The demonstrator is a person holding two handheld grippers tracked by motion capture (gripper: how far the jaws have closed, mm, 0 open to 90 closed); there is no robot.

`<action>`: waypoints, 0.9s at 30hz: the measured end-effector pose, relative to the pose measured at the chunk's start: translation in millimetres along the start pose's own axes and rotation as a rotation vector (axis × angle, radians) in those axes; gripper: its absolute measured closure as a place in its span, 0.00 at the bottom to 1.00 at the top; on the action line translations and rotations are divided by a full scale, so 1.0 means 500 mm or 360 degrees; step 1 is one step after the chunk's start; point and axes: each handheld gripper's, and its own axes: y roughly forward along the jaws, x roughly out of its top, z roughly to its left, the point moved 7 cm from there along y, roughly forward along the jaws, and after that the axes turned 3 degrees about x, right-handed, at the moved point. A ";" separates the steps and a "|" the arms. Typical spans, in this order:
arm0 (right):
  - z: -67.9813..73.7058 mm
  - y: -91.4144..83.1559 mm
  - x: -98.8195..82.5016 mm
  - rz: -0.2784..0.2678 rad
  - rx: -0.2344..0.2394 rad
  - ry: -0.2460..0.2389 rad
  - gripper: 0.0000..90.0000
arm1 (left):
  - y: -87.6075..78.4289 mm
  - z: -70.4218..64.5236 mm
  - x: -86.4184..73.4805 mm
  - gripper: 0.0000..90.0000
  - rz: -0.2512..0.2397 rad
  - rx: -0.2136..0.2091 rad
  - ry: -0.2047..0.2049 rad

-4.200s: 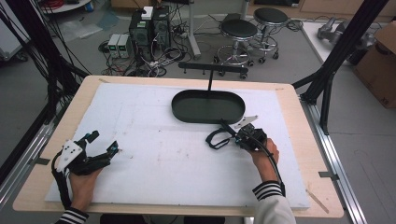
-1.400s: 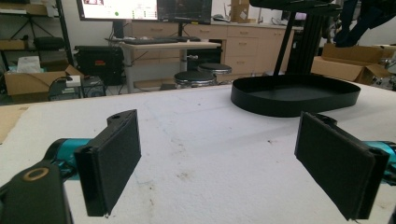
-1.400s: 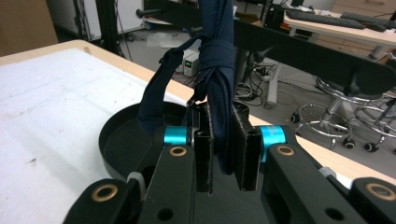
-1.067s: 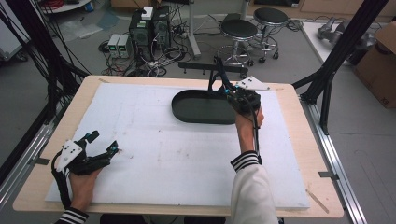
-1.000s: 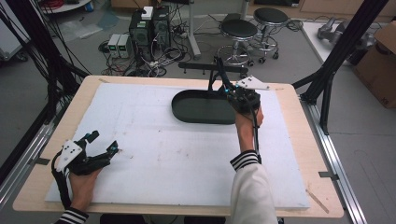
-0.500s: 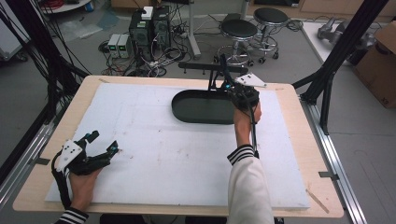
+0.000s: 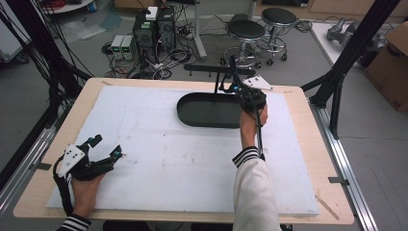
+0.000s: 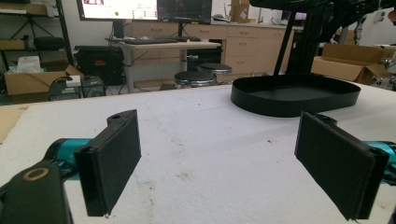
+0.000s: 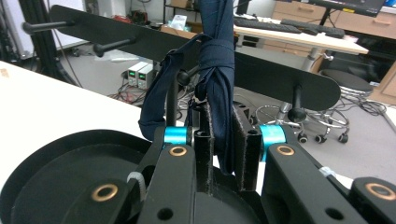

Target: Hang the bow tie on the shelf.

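A folded dark-blue fabric umbrella (image 9: pixel 218 84) is clamped upright in the right gripper (image 9: pixel 223 140) jaws beside the black peg rack (image 9: pixel 196 60), seemingly for hanging, while the left gripper (image 8: pixel 229 158) is rested wide open, well apart from that rack.

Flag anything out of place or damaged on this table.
Nothing looks damaged or spilled. The white mat carries faint scuffs, the black tray sits level, and the right tool grips a folded navy umbrella by the peg rack.

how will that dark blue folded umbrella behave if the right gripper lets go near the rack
The umbrella looks soft: its cloth bunches under a tie strap and dents between the right gripper's fingers, so it would probably sag. Its loose strap loop droops, likely swinging. Unhooked from the rack, it may drop toward the tray.
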 end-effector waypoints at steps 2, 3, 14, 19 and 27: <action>0.000 0.005 -0.002 -0.0002 -0.0004 0.0003 0.90 | 0.000 0.000 0.000 0.16 -0.0001 0.0000 0.0000; 0.000 0.005 -0.002 -0.0002 -0.0004 0.0003 0.90 | 0.000 0.000 0.000 0.16 0.0001 0.0000 0.0000; -0.011 0.019 -0.016 0.0007 -0.0023 0.0034 0.90 | 0.000 0.000 0.000 0.16 -0.0001 0.0000 0.0000; -0.013 0.028 -0.024 0.0028 -0.0017 0.0042 0.90 | 0.000 0.000 0.000 0.16 -0.0001 0.0001 0.0002; -0.017 0.040 -0.036 0.0053 -0.0010 0.0052 0.90 | 0.000 0.000 0.000 0.16 0.0000 0.0000 0.0000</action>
